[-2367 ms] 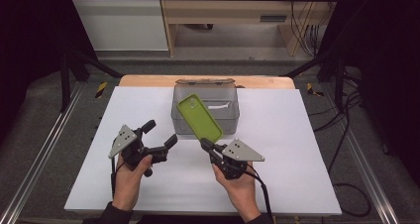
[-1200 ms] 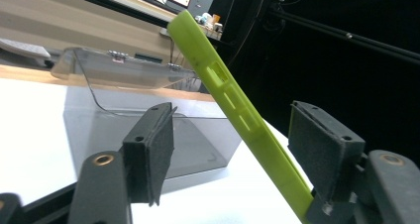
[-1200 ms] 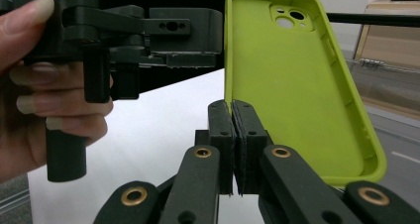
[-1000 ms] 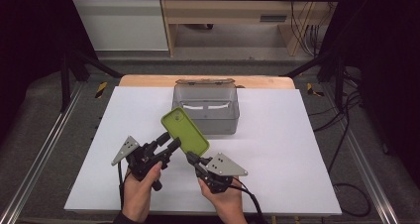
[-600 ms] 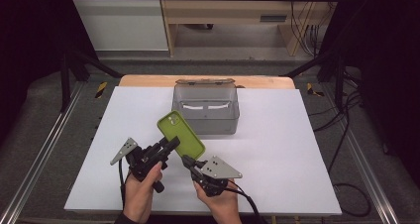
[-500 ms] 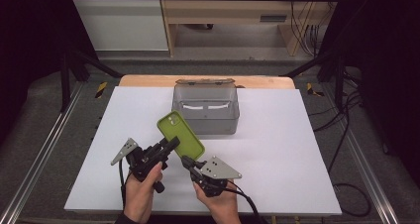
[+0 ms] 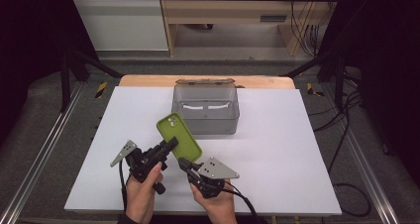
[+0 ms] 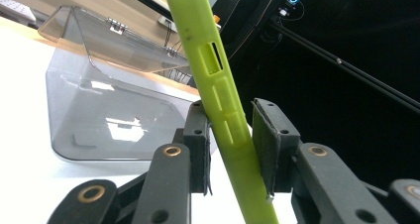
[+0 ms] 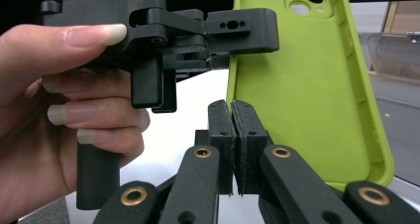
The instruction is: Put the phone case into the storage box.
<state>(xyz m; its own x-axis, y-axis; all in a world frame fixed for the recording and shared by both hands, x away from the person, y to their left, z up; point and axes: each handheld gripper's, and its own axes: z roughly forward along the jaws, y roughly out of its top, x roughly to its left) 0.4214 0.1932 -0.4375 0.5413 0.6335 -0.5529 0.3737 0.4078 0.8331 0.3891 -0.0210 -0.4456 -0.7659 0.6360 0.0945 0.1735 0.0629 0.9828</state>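
Note:
A lime-green phone case [image 7: 179,137] stands tilted above the white table, held between both grippers. My right gripper [image 7: 184,162] is shut on its lower side wall; in the right gripper view the pads [image 9: 221,135] pinch that thin rim, with the case [image 9: 307,85] rising to the right. My left gripper [image 7: 172,144] comes in from the left. Its jaws have just been closing, and in the left gripper view the case's edge [image 8: 218,85] runs between them, with both pads [image 8: 199,140] against it.
A clear grey plastic box [image 7: 205,127] with its lid hinged open at the back stands mid-table, just beyond the case; it also appears in the left gripper view [image 8: 114,110]. White tabletop [image 7: 282,149] stretches to the right. A hand [image 9: 59,115] holds the left gripper.
The case came from over the box toward the person's side in the right gripper. The left gripper moved in beside it and its jaws narrowed onto the case's edge.

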